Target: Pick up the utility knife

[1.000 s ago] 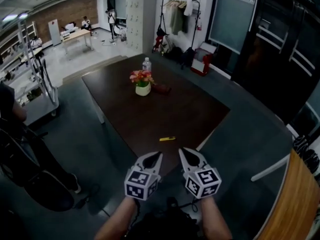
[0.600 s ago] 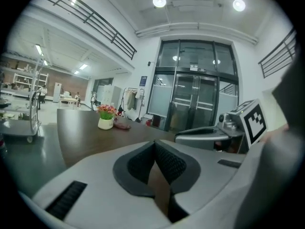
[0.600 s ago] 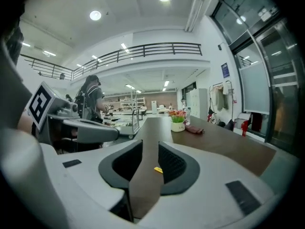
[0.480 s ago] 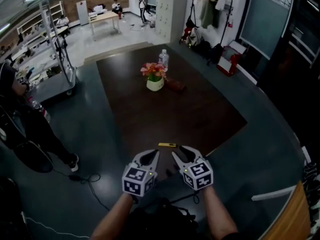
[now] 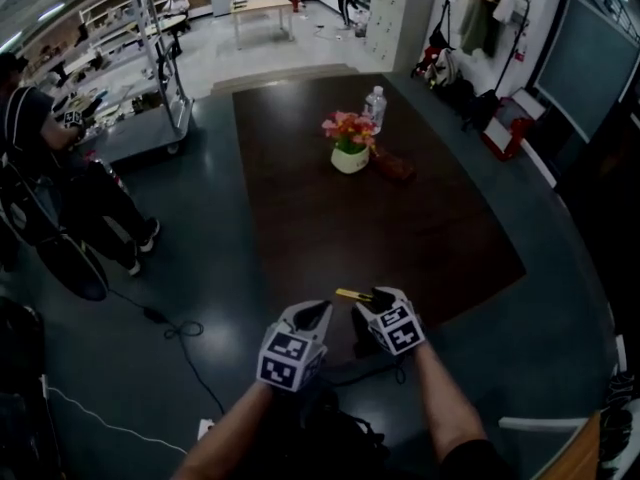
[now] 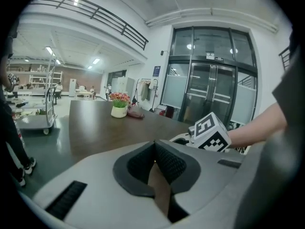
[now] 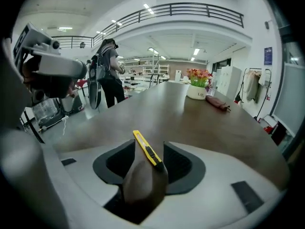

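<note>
Utility knife [image 7: 145,149] rests on the big dark table [image 5: 400,238], near its front edge; we hold our right gripper [image 5: 372,296] at it, jaws just opened wide, our left gripper [image 5: 318,308] beside it closed and empty; the slim yellow knife lies between the right jaws, not gripped

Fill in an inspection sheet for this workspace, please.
Surface: dark brown wooden table.
Job's things: yellow utility knife flat by the near edge, between the right tongs.
Clutter: white pot of pink flowers, clear plastic bottle, dark red pouch, farther along.
Grippers: left tongs shut, empty; right tongs open, just been opening, not gripping the knife.
Cables: black cable on floor, left.
Surroundings: metal shelf trolley, standing person, clothes rack.
</note>
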Motion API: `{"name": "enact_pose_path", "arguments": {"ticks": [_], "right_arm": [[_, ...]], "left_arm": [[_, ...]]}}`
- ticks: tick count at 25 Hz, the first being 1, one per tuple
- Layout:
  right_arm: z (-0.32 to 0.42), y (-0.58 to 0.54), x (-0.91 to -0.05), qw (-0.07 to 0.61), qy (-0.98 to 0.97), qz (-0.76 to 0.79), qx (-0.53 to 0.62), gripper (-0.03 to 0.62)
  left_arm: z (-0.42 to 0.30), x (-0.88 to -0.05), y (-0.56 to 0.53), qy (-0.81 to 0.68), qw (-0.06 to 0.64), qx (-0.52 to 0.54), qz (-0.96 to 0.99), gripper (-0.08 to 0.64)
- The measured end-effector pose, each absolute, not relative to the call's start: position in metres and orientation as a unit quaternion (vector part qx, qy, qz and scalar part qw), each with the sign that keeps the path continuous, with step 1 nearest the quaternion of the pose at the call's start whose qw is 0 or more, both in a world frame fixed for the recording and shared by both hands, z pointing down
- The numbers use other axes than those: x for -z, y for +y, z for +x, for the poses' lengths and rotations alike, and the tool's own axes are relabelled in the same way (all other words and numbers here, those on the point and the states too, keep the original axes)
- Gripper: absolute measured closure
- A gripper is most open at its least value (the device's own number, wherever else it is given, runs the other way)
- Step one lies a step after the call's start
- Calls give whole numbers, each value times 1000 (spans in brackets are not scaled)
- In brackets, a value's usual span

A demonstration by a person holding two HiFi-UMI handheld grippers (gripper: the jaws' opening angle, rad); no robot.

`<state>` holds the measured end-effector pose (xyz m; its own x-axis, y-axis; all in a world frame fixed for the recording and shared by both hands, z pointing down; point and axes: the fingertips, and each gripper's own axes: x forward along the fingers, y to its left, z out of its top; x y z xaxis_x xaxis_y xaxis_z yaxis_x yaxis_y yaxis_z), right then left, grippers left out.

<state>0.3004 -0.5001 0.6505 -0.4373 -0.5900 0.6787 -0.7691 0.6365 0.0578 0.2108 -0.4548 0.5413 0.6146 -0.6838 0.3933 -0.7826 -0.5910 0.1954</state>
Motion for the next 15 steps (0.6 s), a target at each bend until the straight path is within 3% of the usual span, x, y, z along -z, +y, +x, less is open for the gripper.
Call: {"name": "enact_pose_path", "arguments": {"ticks": [10, 15], "right_arm": [[293, -507, -679, 377, -832, 375, -160, 390], [284, -500, -681, 395, -825, 378, -145, 473]], "left_arm": [[212, -556, -468, -388, 199, -152, 887, 554], [208, -559, -468, -380, 201, -152, 890, 554]]}}
